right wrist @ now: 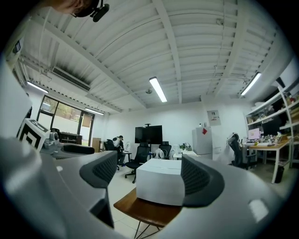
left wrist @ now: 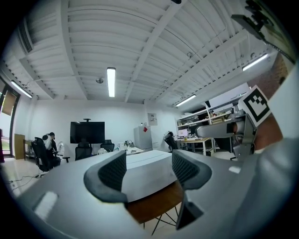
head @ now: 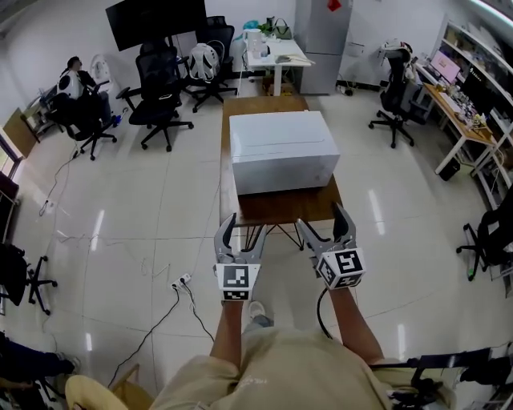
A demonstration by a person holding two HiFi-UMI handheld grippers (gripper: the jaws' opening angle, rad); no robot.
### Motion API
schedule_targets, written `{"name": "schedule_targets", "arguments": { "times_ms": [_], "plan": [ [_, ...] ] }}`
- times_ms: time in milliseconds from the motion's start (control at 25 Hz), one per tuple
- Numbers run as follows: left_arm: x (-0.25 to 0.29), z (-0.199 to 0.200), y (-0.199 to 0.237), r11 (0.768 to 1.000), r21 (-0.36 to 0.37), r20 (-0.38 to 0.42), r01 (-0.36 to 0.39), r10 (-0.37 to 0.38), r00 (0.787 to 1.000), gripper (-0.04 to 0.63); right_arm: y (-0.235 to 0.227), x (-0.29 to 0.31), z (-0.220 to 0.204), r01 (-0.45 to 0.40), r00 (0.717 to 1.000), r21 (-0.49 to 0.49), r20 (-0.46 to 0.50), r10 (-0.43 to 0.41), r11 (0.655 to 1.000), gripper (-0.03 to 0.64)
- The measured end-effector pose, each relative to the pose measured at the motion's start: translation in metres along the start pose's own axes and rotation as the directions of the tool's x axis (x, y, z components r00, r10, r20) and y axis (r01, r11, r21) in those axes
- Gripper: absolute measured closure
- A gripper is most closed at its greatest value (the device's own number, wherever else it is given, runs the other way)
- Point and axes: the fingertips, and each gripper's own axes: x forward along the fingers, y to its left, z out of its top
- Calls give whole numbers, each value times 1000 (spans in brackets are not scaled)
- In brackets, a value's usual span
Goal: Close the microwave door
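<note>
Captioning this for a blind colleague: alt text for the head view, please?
A white microwave sits on a wooden table in an office, seen from above. Before it, the person holds out the left gripper and right gripper, both open, empty and touching nothing.

Open-plan office or lab: black swivel chairs (head: 163,94), large dark wall screen (head: 156,22), cluttered desks (head: 458,118) with monitors, stocked shelving (head: 483,46), ceiling strip lights (left wrist: 110,82).
</note>
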Motion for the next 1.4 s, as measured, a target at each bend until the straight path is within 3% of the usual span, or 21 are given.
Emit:
{"name": "schedule_targets", "arguments": {
  "times_ms": [160, 360, 560, 840, 1160, 1400],
  "plan": [
    [-50, 11, -60, 999, 9, 9, -33, 33, 999, 310, -1, -83, 1, -21, 1000, 7, 17, 21, 1000, 201],
    [-85, 43, -162, 995, -90, -8, -38, 38, 999, 310, -59, -195, -6, 45, 998, 103, -38, -41, 994, 201],
    [-87, 91, -227, 999, -35, -56, -28, 26, 998, 310, -122, -263, 12, 119, 990, 180, -99, -102, 976, 201],
    [-77, 164, -188, 996, -83, -59, -39, 34, 998, 310, -112, -219, 108, 125, 991, 147, -72, -116, 981, 201],
    [-115, 193, -199, 996, -91, -33, -27, 24, 999, 310, -56, -239, 143, 74, 997, 104, -31, -71, 992, 201],
    [-115, 211, -183, 994, -94, -7, -49, 48, 999, 310, -49, -222, 144, 62, 996, 60, -64, -58, 996, 203]
  ]
}}
